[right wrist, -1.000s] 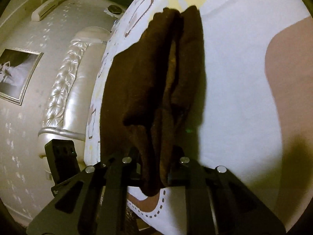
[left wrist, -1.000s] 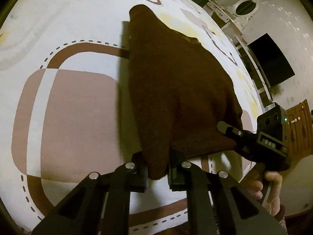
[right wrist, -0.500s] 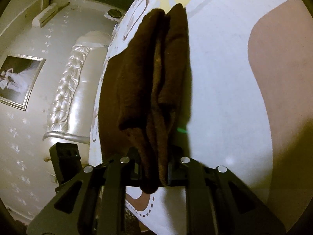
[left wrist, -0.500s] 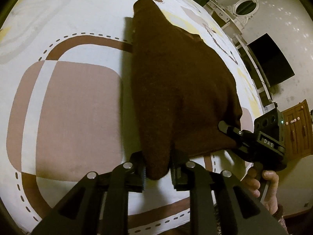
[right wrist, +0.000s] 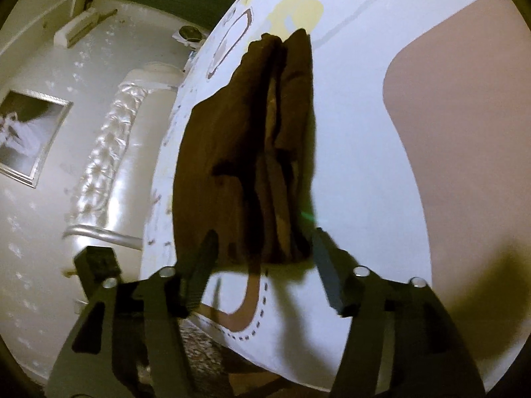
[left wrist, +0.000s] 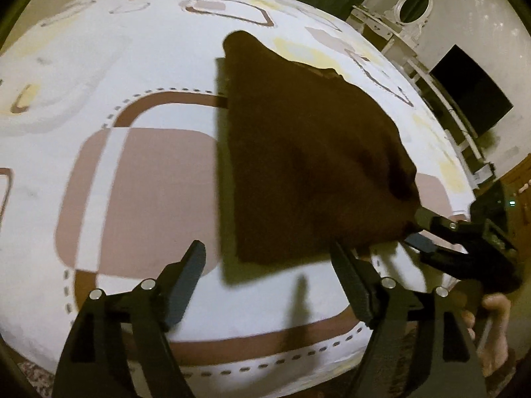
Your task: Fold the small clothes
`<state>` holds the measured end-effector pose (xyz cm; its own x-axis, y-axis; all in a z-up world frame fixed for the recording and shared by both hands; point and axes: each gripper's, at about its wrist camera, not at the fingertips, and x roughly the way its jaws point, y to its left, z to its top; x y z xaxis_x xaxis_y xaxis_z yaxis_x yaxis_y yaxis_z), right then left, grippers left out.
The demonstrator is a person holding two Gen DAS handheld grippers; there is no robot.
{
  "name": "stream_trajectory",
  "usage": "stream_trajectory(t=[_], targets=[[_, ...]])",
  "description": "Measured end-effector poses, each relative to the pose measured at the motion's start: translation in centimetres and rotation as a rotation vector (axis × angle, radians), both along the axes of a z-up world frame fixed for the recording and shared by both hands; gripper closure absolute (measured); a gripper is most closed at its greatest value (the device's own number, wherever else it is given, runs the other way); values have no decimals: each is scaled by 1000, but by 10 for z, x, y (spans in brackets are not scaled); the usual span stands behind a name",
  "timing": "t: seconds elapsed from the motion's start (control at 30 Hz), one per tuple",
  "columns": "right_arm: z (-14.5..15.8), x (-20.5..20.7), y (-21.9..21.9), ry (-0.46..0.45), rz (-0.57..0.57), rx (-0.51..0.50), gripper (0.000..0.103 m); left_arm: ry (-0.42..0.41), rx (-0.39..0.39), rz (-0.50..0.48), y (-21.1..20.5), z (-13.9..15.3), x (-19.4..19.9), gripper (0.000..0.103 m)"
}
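Observation:
A dark brown folded garment (left wrist: 305, 152) lies on the patterned white bed sheet (left wrist: 139, 66). My left gripper (left wrist: 268, 265) is open, its fingers wide apart on either side of the garment's near corner, not holding it. My right gripper (right wrist: 262, 252) is open too, with the garment's near edge (right wrist: 252, 165) between its spread fingers. The right gripper also shows in the left wrist view (left wrist: 464, 242) at the garment's right corner, jaws apart. The left gripper's body shows in the right wrist view (right wrist: 99, 258) at lower left.
The bed's near edge runs just below both grippers. A padded silver headboard (right wrist: 109, 152) and a framed picture (right wrist: 30, 136) are left of the bed. A white dresser with a round mirror (left wrist: 411, 6) and a dark screen (left wrist: 471, 99) stand beyond the bed.
Both grippers were shut on the garment's near corners; both have opened and let go. The garment has dropped flat onto the sheet.

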<state>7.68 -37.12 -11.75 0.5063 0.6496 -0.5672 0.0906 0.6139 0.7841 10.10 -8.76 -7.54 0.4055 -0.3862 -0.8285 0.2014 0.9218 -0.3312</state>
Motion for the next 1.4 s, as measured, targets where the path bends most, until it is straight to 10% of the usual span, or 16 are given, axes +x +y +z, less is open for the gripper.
stream_trajectory(t=[0.57, 1.4], targets=[[39, -44, 67, -71, -78, -634, 29, -231, 229, 77, 10, 35, -49, 20], [44, -58, 86, -126, -76, -726, 20, -220, 294, 107, 10, 30, -74, 18]])
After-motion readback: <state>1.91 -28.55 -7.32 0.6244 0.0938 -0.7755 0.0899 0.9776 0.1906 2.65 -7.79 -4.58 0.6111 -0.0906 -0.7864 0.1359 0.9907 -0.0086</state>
